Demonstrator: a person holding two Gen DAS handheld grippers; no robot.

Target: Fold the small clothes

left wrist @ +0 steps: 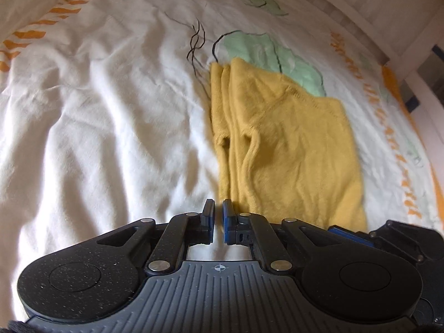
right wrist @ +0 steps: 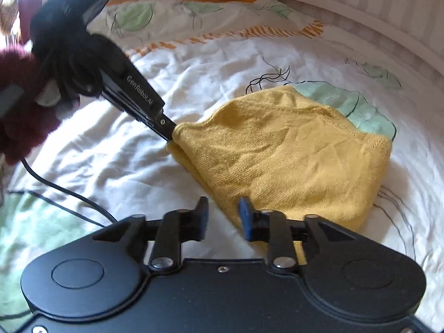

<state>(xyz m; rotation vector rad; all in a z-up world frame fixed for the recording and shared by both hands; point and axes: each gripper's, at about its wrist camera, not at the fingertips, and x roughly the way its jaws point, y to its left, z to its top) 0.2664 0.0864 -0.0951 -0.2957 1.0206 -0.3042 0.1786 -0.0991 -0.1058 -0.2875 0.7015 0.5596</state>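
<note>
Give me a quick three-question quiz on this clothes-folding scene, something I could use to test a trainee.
1. True or false: the right gripper has its jaws apart.
2. What colour is the folded garment on the bed cover? A) yellow B) blue C) red
3. Short answer: in the right wrist view, what tool meets the garment's near-left corner?

Key: 1 true; 2 A; 3 the left gripper.
</note>
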